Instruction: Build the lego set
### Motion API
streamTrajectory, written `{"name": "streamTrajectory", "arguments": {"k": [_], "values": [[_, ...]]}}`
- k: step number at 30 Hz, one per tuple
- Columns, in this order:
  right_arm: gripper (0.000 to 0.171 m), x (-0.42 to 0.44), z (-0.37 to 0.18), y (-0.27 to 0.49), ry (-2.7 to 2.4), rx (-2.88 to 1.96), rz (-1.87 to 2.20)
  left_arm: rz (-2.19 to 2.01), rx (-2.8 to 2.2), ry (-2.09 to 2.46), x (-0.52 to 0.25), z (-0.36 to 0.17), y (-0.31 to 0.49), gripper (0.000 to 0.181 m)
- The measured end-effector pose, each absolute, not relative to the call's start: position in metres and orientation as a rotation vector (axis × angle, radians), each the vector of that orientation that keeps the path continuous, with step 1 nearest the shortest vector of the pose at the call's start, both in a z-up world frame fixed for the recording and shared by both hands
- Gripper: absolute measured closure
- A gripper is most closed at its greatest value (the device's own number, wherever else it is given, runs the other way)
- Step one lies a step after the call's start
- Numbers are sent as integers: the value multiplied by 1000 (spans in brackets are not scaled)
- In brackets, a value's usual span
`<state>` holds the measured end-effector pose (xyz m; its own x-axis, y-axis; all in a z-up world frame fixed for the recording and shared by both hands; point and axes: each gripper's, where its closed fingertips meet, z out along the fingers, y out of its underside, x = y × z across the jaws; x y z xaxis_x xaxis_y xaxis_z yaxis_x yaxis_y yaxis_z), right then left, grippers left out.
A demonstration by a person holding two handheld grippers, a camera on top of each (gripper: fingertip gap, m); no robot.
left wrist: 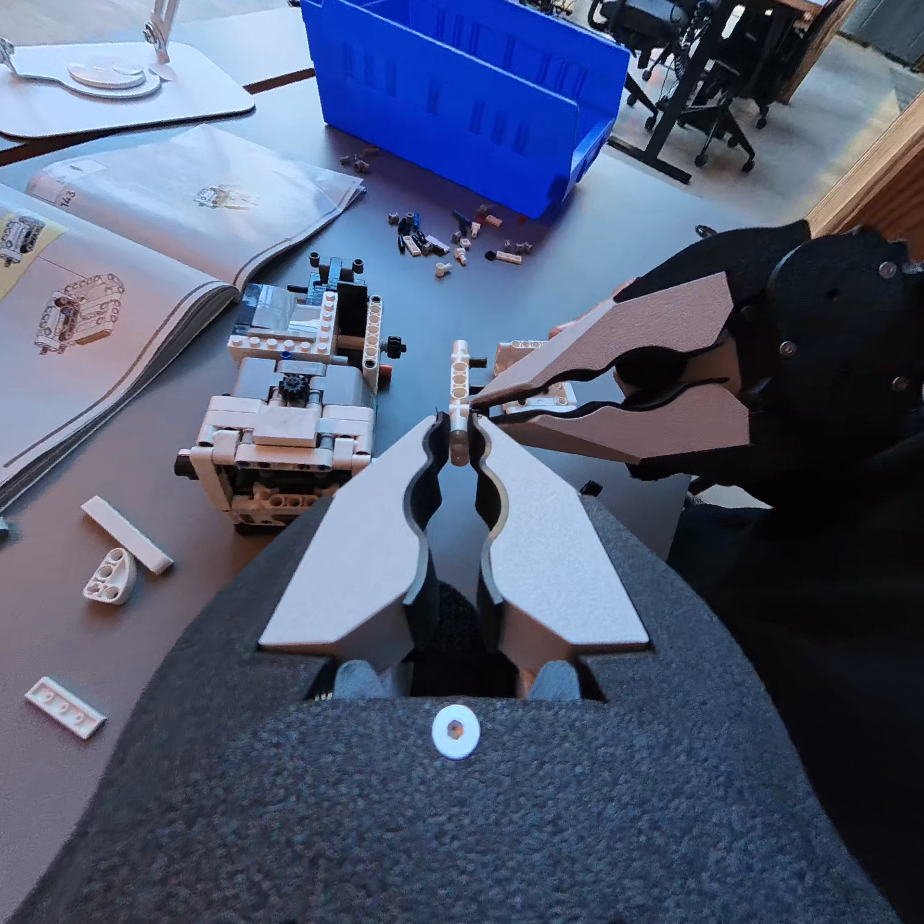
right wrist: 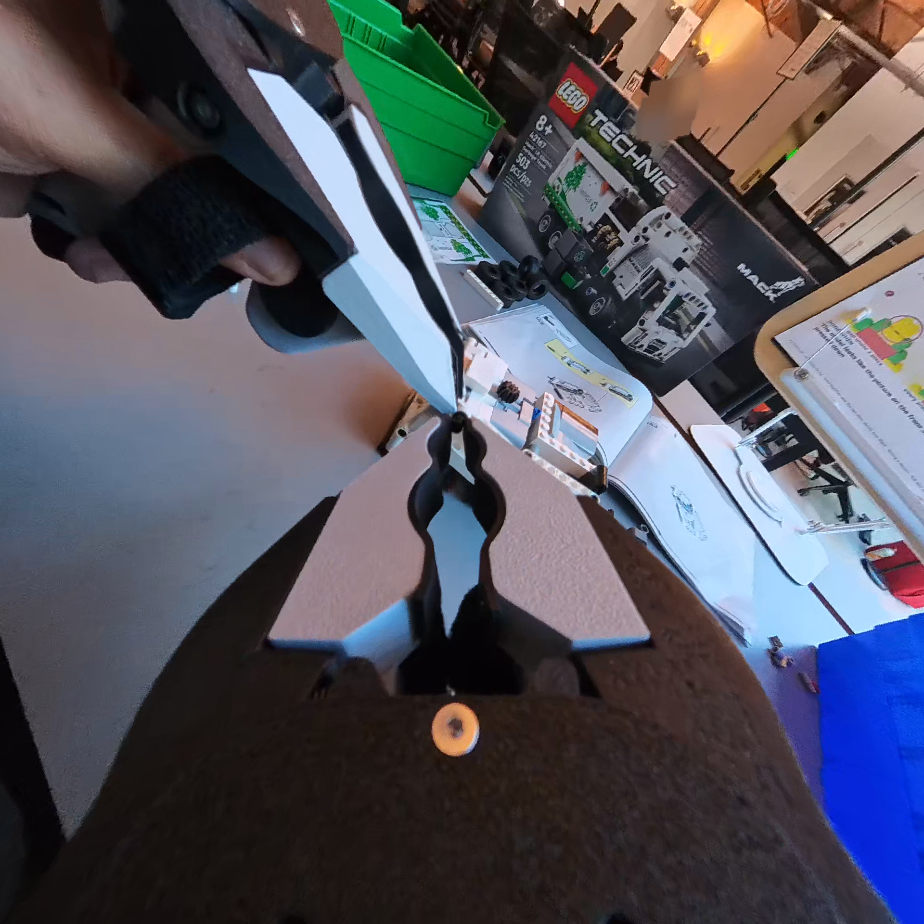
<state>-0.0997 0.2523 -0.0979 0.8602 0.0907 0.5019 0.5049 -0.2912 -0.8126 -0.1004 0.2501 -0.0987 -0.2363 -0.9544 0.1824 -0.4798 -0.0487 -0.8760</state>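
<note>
Left gripper (left wrist: 459, 425): jaws clenched on a white beam (left wrist: 459, 385), held upright mid-frame above the desk (left wrist: 525, 300). Right gripper (right wrist: 457, 425): jaws pinched on a small black pin (right wrist: 457, 421), tip at the beam's side.

Risks, judged: pin meets the hole off-axis and jams or pops free; push twists the beam in its narrow grip. Truck (left wrist: 295, 400) sits left of centre, loose parts (left wrist: 450, 240) upper centre.
</note>
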Motion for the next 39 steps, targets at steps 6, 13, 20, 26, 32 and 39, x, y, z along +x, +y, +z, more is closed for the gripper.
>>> {"name": "streamTrajectory", "arguments": {"k": [6,13,20,26,32,39], "values": [[168,-96,-93,256,-368,-1827,-475,-1038,-1524,1671,-98,-94,256,175],[168,-101,-80,251,-320,-1753,-415,-1077,-1551,1565,-104,-80,251,175],[169,-107,-74,244,-310,-1710,-410,-1069,-1529,1538,-110,-75,245,175],[169,-100,-73,228,-239,-1716,-360,-1076,-1589,1279,-129,-48,295,176],[168,-108,-143,218,-396,-2100,-140,-1085,-1554,1538,-128,-71,278,175],[168,-105,-177,216,-353,-2308,17,-1076,-1514,1752,-139,-111,268,175]]}}
